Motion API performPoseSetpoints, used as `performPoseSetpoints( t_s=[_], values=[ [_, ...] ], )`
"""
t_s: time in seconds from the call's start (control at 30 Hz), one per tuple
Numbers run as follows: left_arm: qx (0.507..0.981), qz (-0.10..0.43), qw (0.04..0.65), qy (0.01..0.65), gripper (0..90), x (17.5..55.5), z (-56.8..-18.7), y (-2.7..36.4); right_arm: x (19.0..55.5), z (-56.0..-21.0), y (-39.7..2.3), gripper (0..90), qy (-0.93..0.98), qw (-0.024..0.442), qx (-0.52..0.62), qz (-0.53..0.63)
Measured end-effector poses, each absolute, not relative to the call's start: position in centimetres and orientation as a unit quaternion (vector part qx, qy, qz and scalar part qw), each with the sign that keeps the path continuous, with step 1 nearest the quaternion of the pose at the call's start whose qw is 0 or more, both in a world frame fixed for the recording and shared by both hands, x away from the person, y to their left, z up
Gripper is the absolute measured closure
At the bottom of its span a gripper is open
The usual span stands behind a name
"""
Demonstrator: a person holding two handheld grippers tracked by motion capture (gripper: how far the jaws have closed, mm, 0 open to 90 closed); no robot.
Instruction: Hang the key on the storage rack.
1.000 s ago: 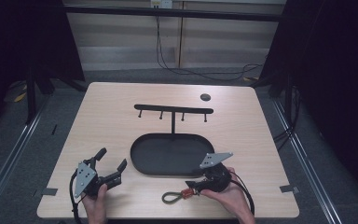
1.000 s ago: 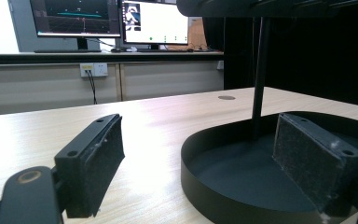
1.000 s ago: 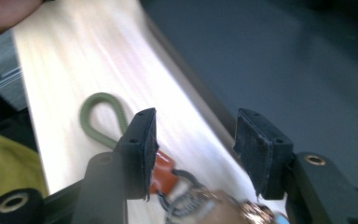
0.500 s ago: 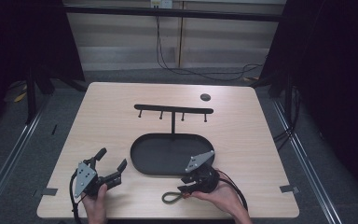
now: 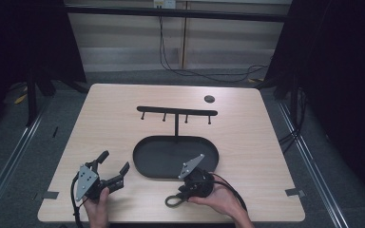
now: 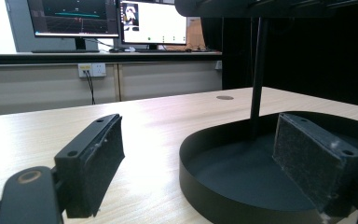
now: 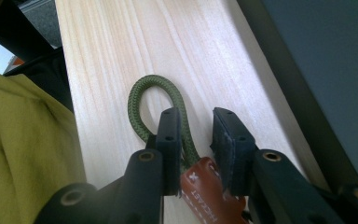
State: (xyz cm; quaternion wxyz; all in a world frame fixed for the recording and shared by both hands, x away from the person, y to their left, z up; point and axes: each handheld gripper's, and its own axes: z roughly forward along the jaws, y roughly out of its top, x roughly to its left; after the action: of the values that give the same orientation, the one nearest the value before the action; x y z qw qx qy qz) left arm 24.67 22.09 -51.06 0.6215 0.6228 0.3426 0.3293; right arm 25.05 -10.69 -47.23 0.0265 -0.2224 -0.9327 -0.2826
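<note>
A key strap, an olive-green cord loop (image 7: 137,102) with a brown leather tag (image 7: 200,186), lies flat on the wooden table (image 5: 123,123) near its front edge (image 5: 172,201). My right gripper (image 7: 196,126) reaches over it; the cord and tag lie between its jaws. The jaws have just been closing, and a narrow gap still shows between the pads. In the high view the right gripper (image 5: 183,194) points left at the strap. My left gripper (image 5: 113,162) rests open at the front left with nothing between its pads (image 6: 93,163).
A black oval tray (image 5: 142,166) sits mid-table, close behind the right gripper and right of the left one (image 6: 200,196). A thin post rises from it to a hook bar (image 5: 177,111). A small round grommet (image 5: 209,99) lies at the far right.
The right hand has slid left along the front edge until its jaws straddle the strap, and the jaws have narrowed. The left gripper has stayed put.
</note>
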Motion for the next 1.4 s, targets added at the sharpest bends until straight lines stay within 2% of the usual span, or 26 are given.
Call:
performPoseSetpoints(
  t_s=[0.4,0.67,0.77,1.4],
  values=[
    [0.624,0.328,0.622,0.341,15.8,24.7,-51.1,22.1,25.1,-47.6,-10.3,76.9,-0.941,0.031,-0.207,-0.266],
    [0.626,0.328,0.622,0.338,15.8,24.7,-51.1,22.2,25.2,-47.5,-9.4,77.4,-0.950,0.018,-0.207,-0.231],
    [0.626,0.328,0.622,0.338,15.8,24.7,-51.1,22.1,25.2,-47.3,-9.1,84.2,-0.955,0.013,-0.203,-0.215],
    [0.625,0.327,0.623,0.339,15.8,24.6,-51.1,22.1,27.0,-45.7,-8.7,85.7,-0.960,0.047,-0.222,-0.162]
  ],
)
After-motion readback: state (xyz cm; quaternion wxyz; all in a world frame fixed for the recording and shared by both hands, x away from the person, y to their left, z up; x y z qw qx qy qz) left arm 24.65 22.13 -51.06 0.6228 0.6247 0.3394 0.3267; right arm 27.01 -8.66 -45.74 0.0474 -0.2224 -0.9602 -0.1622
